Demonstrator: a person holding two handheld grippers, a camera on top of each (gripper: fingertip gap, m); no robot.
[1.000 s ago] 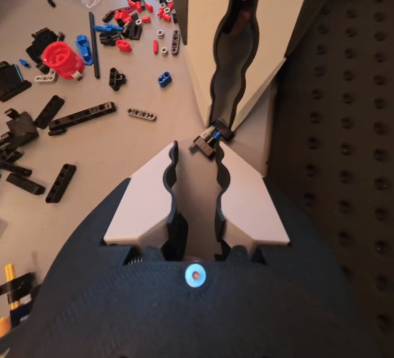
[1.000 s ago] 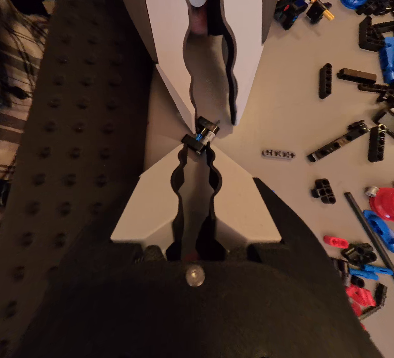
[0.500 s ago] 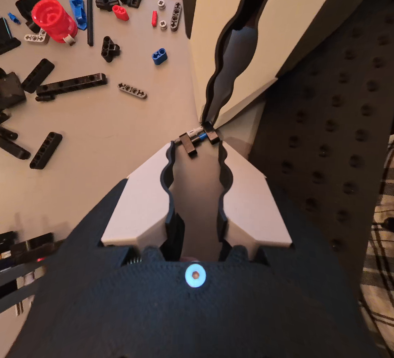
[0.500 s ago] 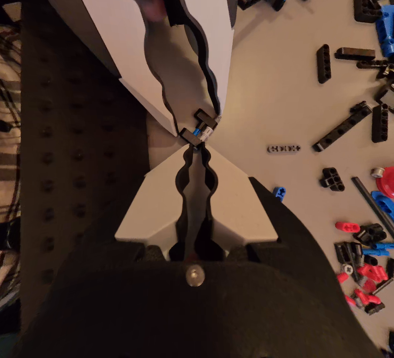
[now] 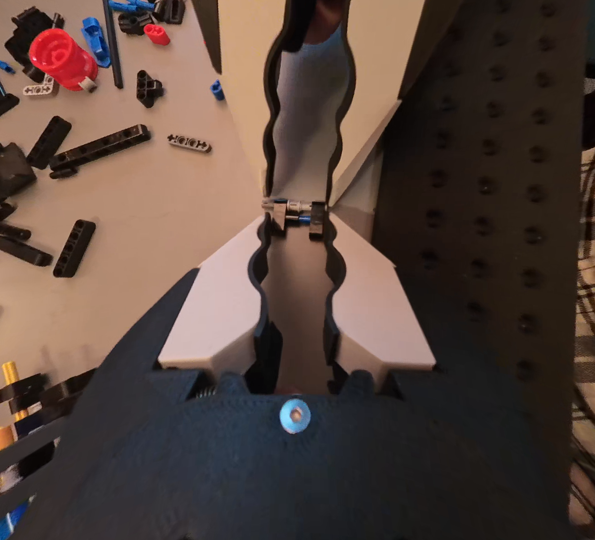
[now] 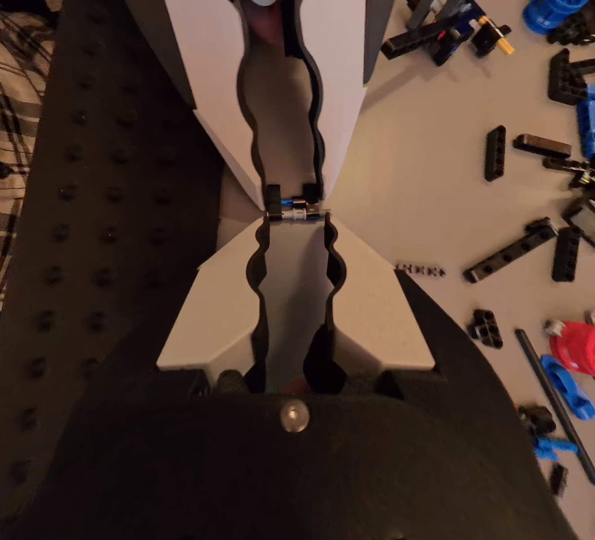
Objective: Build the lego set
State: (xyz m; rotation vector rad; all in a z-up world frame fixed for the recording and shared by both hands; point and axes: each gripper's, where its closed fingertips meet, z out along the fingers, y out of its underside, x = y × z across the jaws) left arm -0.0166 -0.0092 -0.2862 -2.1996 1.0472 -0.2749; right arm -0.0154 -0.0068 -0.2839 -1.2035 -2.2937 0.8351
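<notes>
Left gripper and right gripper met tip-to-tip, jaws of each clamped endwise on small black-grey-blue pin assembly, held above beige table, probably pressing halves together.

No legible text — no labels, numbers.

Count of items visible around both tools.

Two grippers, tip to tip: left gripper and right gripper. One small pin-and-beam assembly between their tips. One red drum and one grey flat link left of the left tool. One blue drum right of the right tool. Loose black beams: at least five.
</notes>
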